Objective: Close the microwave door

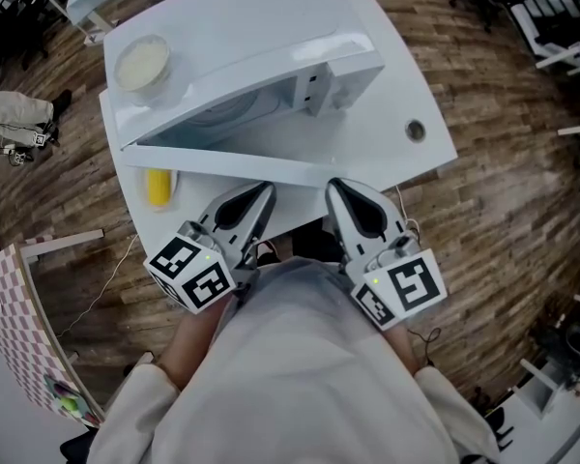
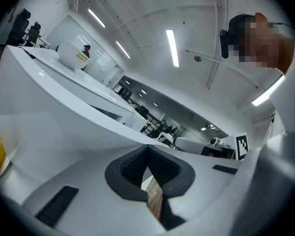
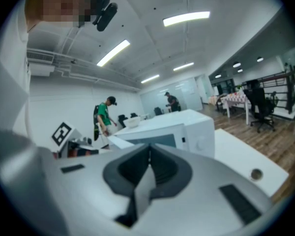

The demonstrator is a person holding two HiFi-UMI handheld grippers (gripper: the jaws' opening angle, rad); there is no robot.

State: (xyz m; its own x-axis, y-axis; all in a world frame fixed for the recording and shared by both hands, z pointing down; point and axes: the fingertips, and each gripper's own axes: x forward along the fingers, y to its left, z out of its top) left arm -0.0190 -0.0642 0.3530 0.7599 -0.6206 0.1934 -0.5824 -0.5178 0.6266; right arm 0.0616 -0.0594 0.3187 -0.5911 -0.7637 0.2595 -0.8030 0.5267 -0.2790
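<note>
**Sam:** Where are the two grippers?

**Mia:** Close to the person's tummy, just off the near edge of the tabletop [image 1: 411, 90]. The left gripper [image 1: 264, 196] and the right gripper [image 1: 338, 189] sit side by side. Both point at the tabletop.

**Sam:** Are they holding something?

**Mia:** No. The left fingers [image 2: 129, 170] are pressed together at the tips with nothing in them. The right fingers [image 3: 124, 170] are the same.

**Sam:** So where is the microwave door?

**Mia:** The microwave door [image 1: 213, 159] is right in front of the tips, and it is open. I think its hinge end is by the left edge of the tabletop. It has swung out toward the near edge. Its long side runs from left to right, across both grippers.

**Sam:** Which gripper is closer to it?

**Mia:** Both are near. The loose end of the door looks like it stops close to the right gripper, so I would guess that one gets the best push. The push has to go away from the person, toward the microwave [image 1: 261, 37].

**Sam:** Is something in the way?

**Mia:** A yellow thing [image 1: 158, 187] lies by the near left corner of the tabletop, on the person's side of the door. Farther back, a bowl [image 1: 142, 63] sits on top of the microwave, at its left end. I think neither one blocks the door.
</note>
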